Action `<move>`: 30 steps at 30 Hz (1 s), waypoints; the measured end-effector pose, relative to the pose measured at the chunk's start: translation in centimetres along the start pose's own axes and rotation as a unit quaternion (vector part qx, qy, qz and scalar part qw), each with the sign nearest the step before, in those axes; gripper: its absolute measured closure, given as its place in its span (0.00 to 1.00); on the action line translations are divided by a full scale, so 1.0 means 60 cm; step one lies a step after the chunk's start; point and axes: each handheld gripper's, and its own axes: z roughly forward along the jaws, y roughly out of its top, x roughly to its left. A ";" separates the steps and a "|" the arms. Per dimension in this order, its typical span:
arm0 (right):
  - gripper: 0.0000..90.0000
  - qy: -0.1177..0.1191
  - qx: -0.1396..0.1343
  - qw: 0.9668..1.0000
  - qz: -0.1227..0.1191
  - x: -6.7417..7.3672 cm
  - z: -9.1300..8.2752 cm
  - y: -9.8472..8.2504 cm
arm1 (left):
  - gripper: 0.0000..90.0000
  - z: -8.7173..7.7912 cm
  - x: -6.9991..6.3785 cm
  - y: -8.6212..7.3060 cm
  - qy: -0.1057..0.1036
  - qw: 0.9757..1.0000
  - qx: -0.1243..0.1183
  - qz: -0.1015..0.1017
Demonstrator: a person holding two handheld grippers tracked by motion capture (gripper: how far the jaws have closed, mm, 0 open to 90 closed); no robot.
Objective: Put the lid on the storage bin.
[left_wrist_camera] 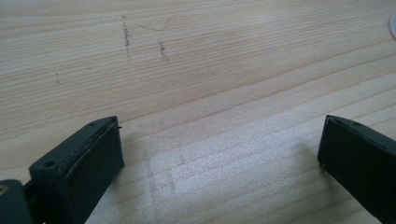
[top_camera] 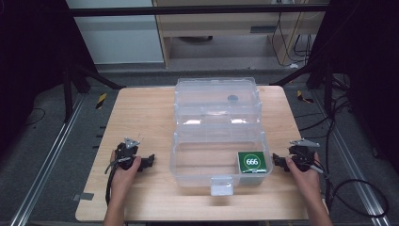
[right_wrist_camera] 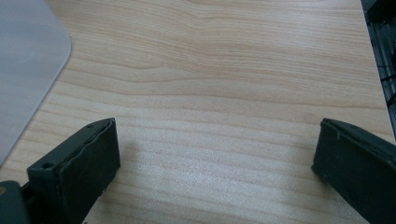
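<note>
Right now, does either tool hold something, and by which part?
Nothing is held. The left tool and the right tool are open over the bare table, beside the clear box.

In the left gripper view, the bottom and right edges are cutting off both black jaws of the left gripper [left_wrist_camera: 219, 154], so their roots are lying out of frame, and a pale rounded sliver [left_wrist_camera: 393, 23] at the right edge is showing too little to tell what it is. In the right gripper view, the clear box [right_wrist_camera: 28, 70] is running off the left edge, blurred and milky, and dark cables [right_wrist_camera: 385, 56] at the right edge are too dim to sort out. In the high view, the bottom edge is cropping the person's forearms, and a small dark round thing [top_camera: 232, 98] in the raised lid is staying too small to identify.
</note>
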 end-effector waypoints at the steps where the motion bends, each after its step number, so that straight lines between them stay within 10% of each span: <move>1: 0.01 0.000 0.001 1.000 0.003 0.001 -0.001 -0.001 | 0.00 0.000 -0.001 0.000 0.000 1.000 0.000 0.001; 19: 0.01 0.019 0.000 1.000 -0.015 -0.002 -0.004 -0.004 | 0.03 -0.036 -0.025 0.021 -0.003 0.995 -0.077 0.057; 24: 0.04 0.043 -0.014 0.998 -0.053 0.002 -0.013 -0.003 | 0.05 -0.083 -0.042 0.047 0.026 0.982 -0.157 0.097; 30: 0.15 -0.042 -0.043 0.991 -0.122 0.024 -0.056 0.024 | 0.02 -0.119 -0.067 0.073 -0.022 0.978 -0.159 0.137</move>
